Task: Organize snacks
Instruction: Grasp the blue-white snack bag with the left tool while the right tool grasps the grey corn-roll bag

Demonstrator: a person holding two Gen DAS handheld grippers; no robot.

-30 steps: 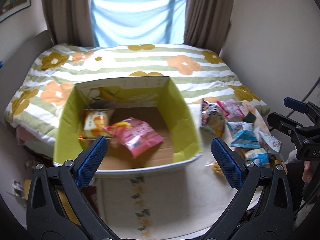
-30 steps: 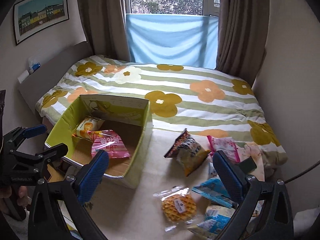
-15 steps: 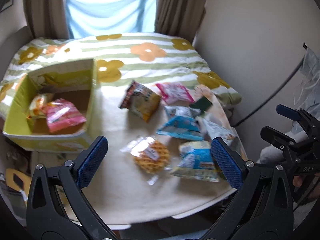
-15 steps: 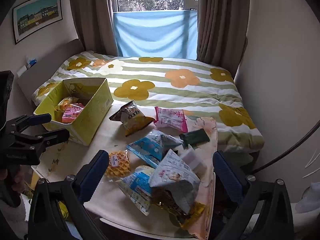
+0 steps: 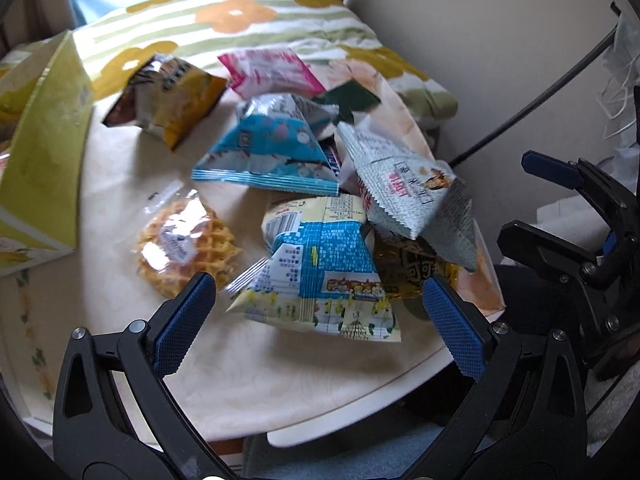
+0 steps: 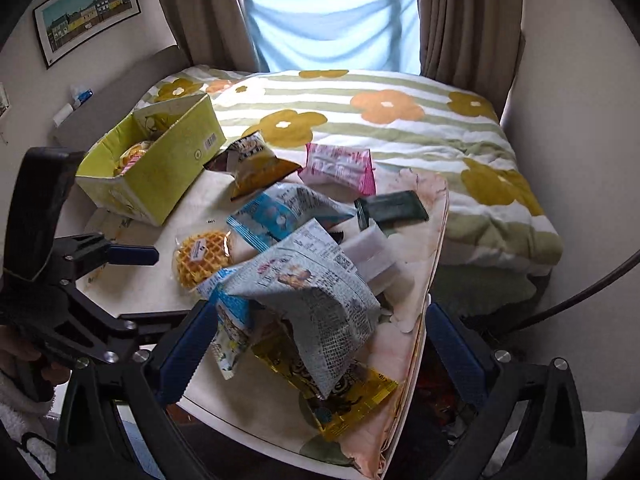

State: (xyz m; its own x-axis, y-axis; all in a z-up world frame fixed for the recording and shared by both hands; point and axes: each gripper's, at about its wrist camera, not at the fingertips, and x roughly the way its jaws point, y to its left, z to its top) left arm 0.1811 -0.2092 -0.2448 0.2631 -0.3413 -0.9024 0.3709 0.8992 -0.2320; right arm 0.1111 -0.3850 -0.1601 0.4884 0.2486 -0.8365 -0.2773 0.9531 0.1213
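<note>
Several snack packets lie piled on a small cream table [image 5: 280,376]. A blue and yellow packet [image 5: 320,280] sits nearest, between the tips of my left gripper [image 5: 318,330], which is open and empty just above the table. A wrapped waffle [image 5: 186,242] lies to its left. A grey packet [image 6: 316,300] tops the pile, and my right gripper [image 6: 308,356] hangs open over it, holding nothing. A yellow-green box [image 6: 160,168] with a few snacks inside stands at the table's left.
A light blue packet [image 5: 276,156], a yellow-brown bag [image 5: 168,96], a pink packet [image 5: 272,70] and a dark green bar [image 6: 392,208] lie further back. A bed with a flowered quilt [image 6: 380,128] lies behind the table. A wall and a cable [image 5: 532,104] close the right side.
Both grippers swung right, away from the box, and dropped closer to the snack pile. The pile now fills both views. Both grippers stayed open throughout.
</note>
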